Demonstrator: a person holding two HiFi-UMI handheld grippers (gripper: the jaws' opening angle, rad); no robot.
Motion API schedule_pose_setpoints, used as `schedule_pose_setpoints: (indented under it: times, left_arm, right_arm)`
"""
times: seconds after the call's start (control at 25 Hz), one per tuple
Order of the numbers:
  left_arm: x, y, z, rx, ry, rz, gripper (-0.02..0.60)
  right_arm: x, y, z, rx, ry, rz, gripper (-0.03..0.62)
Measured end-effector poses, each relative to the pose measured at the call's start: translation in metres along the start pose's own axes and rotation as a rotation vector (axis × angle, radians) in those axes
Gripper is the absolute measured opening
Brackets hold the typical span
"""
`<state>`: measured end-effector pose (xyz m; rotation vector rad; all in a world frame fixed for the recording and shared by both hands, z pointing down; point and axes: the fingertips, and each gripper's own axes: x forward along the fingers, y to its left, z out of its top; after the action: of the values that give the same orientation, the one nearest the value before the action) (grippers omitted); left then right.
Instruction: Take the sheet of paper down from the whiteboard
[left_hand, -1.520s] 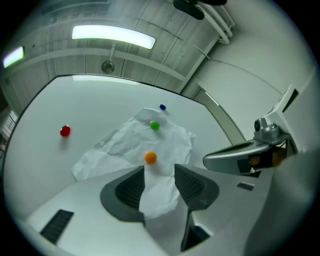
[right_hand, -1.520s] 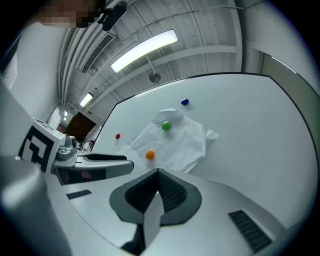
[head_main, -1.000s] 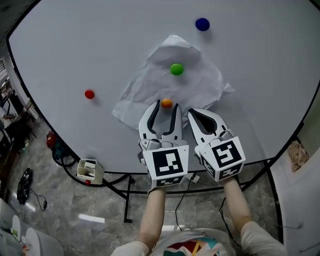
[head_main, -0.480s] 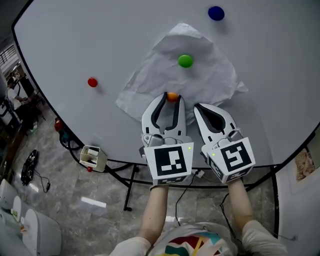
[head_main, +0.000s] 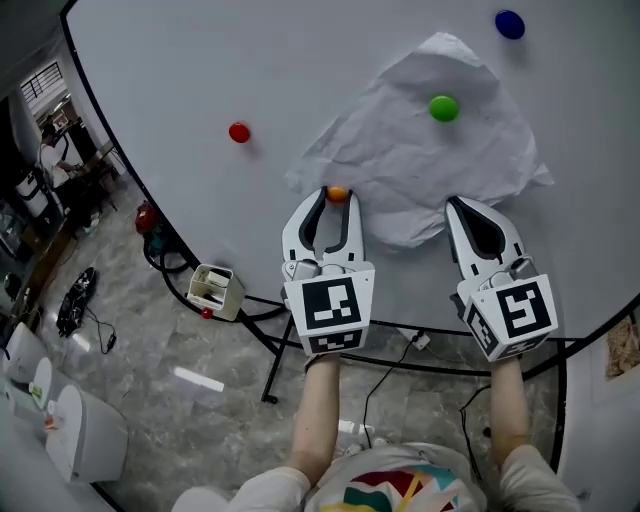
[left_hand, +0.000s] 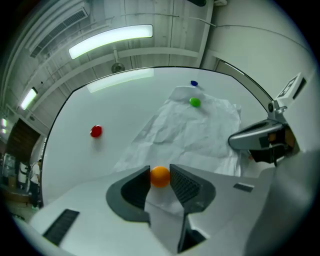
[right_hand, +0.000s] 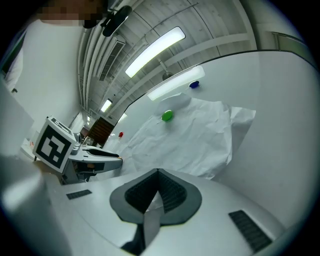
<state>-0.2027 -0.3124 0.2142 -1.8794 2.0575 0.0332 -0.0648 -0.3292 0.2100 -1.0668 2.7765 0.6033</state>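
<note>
A crumpled white sheet of paper (head_main: 420, 165) (left_hand: 185, 132) (right_hand: 190, 140) hangs on the whiteboard (head_main: 200, 70), with a green magnet (head_main: 443, 107) (left_hand: 194, 102) (right_hand: 167, 115) on its upper part. My left gripper (head_main: 337, 197) (left_hand: 160, 176) is shut on an orange magnet (head_main: 337, 193) (left_hand: 160, 176) at the sheet's lower left edge. Whether that magnet still touches the board I cannot tell. My right gripper (head_main: 470, 206) (right_hand: 157, 172) is shut and empty, just below the sheet's lower edge.
A red magnet (head_main: 238, 132) (left_hand: 95, 131) sits on bare board left of the sheet, a blue magnet (head_main: 509, 23) (left_hand: 194, 83) above its top right. Below the board's dark rim are a small white box (head_main: 213, 290), the stand's legs and cables on the floor.
The left jaws narrowed onto the orange magnet, then carried it left, from inside the sheet's lower part to its left edge. The right gripper stayed shut below the sheet.
</note>
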Motion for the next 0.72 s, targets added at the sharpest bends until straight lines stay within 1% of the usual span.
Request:
schedule_pose_setpoints:
  times: [0.08, 0.12, 0.24, 0.36, 0.44, 0.72]
  left_arm:
    - [-0.003, 0.018, -0.012, -0.011, 0.013, 0.018, 0.168]
    - [-0.004, 0.025, -0.017, -0.027, 0.013, 0.014, 0.168]
    - [-0.007, 0.039, -0.029, -0.101, -0.005, -0.033, 0.169]
    - [-0.009, 0.047, -0.037, -0.132, -0.014, -0.064, 0.169]
    - [-0.011, 0.05, -0.04, -0.14, -0.02, -0.076, 0.169]
    - [-0.012, 0.056, -0.045, -0.128, -0.047, -0.077, 0.169]
  right_arm:
    - [0.001, 0.0, 0.0, -0.005, 0.008, -0.005, 0.014]
    - [0.001, 0.0, 0.0, -0.008, 0.013, -0.01, 0.014]
    - [0.002, 0.001, -0.002, 0.006, 0.018, -0.021, 0.014]
    - [0.001, 0.0, -0.003, 0.052, 0.015, -0.016, 0.014]
    - [0.001, 0.0, -0.002, 0.053, 0.018, -0.021, 0.014]
    - [0.004, 0.002, -0.003, 0.025, 0.037, -0.052, 0.014]
